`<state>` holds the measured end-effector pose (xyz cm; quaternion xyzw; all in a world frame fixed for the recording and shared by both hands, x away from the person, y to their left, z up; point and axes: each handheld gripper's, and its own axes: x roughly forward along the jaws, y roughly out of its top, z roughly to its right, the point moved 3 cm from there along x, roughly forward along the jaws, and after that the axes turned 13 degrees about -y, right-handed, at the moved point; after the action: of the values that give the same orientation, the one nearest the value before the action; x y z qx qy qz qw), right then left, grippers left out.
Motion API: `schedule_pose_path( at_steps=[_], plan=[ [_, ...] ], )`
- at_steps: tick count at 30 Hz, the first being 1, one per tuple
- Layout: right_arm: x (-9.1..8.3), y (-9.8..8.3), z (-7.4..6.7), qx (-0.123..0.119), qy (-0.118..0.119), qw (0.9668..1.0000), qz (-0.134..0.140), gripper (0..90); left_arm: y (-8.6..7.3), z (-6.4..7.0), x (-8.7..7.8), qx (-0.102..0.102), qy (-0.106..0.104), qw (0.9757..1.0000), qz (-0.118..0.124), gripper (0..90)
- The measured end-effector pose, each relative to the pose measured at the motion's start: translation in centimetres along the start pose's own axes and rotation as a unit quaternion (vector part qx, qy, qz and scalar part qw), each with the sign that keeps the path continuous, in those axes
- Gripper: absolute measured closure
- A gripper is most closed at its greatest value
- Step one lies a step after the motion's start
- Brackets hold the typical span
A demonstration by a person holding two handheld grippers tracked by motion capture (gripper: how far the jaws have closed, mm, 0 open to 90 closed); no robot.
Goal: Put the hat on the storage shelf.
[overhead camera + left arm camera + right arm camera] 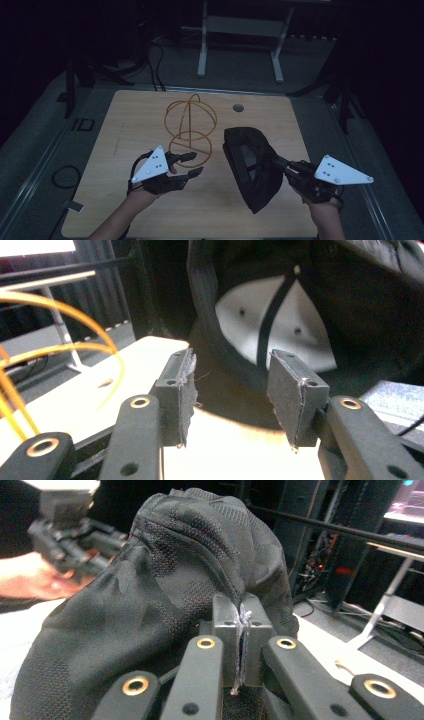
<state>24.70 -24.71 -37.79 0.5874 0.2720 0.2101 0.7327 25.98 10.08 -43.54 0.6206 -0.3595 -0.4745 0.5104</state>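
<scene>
Table: light wood top, dim room. Wire stand, orange, sits upright at the table's middle, toward the far edge.

Cap: black, held up off the table at centre-right, just right of the stand. Long axis runs roughly far-to-near in the high view; its open underside faces left toward the other hand, crown toward the right.

Right gripper: jaws pressed together on a fold of the cap's black fabric, no gap between the pads. Cap hangs from this pinch alone.

Left gripper: jaws partly apart, nothing between them, pads bare. It sits left of the cap, near the stand's base ring, not touching either.

Left gripper view looks into the cap: white lining panels, black seam tape, eyelets. Right gripper view gives the outer mesh weave, with the left gripper and its hand beyond
</scene>
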Motion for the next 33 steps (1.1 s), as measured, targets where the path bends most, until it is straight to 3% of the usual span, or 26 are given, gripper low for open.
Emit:
schedule_pose_path(
  at_steps=[11, 20, 23, 28, 30, 32, 33],
  plan=[
    [0.1, 1.7, 2.4, 0.008, -0.054, 0.9984, 0.013, 88.6, -3.3, -0.4, -2.3, -0.023, 0.029, 0.9993, -0.010, 52.1],
    [2.2, 4.2, 3.7, -0.007, -0.083, 0.9964, 0.015, 88.6, -6.4, -0.3, -3.7, -0.051, 0.048, 0.9974, -0.016, 49.5],
    [2.9, 4.9, 4.0, -0.007, -0.087, 0.9961, 0.014, 88.6, -7.6, -0.3, -4.3, -0.065, 0.078, 0.9947, -0.014, 40.0],
    [4.6, 6.3, 4.7, -0.006, -0.090, 0.9958, 0.011, 88.6, -9.1, -0.2, -5.2, -0.085, 0.104, 0.9909, -0.007, 26.0],
    [5.2, 6.8, 4.8, -0.005, -0.091, 0.9957, 0.011, 88.5, -9.7, -0.1, -5.6, -0.096, 0.125, 0.9875, -0.004, 17.6],
    [5.7, 7.2, 4.9, -0.005, -0.093, 0.9956, 0.009, 88.5, -10.2, 0.1, -5.7, -0.097, 0.141, 0.9852, -0.002, 13.5],
    [5.7, 7.2, 4.9, -0.005, -0.093, 0.9956, 0.009, 88.5, -10.2, 0.1, -5.7, -0.097, 0.141, 0.9852, -0.002, 9.4]
  ],
)
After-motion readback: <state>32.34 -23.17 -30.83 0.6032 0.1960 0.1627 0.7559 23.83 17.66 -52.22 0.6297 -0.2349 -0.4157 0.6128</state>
